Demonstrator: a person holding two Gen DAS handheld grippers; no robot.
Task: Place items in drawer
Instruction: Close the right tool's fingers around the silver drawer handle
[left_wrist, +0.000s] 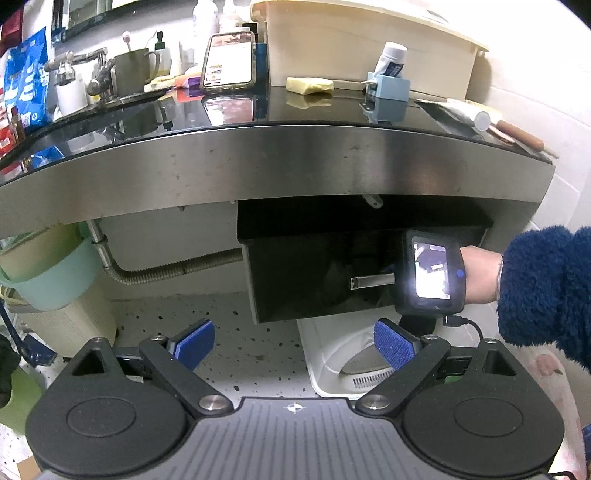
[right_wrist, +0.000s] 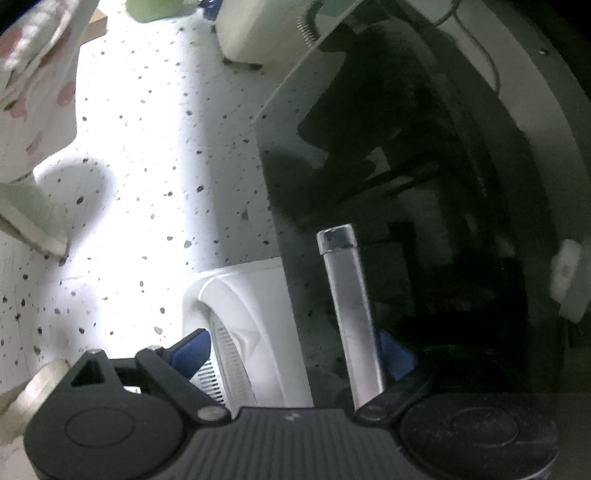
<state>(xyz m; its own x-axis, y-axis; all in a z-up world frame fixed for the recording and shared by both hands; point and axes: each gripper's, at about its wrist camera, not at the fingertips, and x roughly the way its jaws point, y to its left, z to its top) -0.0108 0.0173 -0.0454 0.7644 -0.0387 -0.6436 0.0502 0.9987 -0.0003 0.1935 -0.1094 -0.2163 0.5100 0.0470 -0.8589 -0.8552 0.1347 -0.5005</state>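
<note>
Left wrist view: the left tool (left_wrist: 293, 345), with blue-padded fingers (left_wrist: 194, 345), is spread wide and holds nothing; it hangs over the speckled white floor (left_wrist: 207, 332). At 12 o'clock runs the glossy black table (left_wrist: 258, 118) with its brushed steel front band (left_wrist: 280, 166). Under the band, at 1 o'clock, the black glossy drawer (left_wrist: 317, 273) with a flat silver bar handle (left_wrist: 371, 282) stands pulled partly out. The right tool (left_wrist: 430, 275), seen from behind with its lit screen, sits against the right end of that handle, the bare wrist and dark blue fleece sleeve (left_wrist: 543, 295) extending to 3 o'clock.

On the table lie a smartphone with lit screen (left_wrist: 229, 61) at 11 o'clock, a pale yellow soap bar (left_wrist: 309, 85) at 12 o'clock, and a white bottle in a light blue square holder (left_wrist: 392, 79) at 1 o'clock. A dark green metal cup (left_wrist: 133, 70) stands beside the chrome tap (left_wrist: 79, 62) at 10 o'clock.

Right wrist view: the tool's fingers are spread, and the silver handle runs between them, passing close in front of the right blue pad (right_wrist: 397, 354); contact cannot be confirmed. A white plastic appliance with a vent grille (right_wrist: 240, 332) lies on the floor beneath the drawer.
</note>
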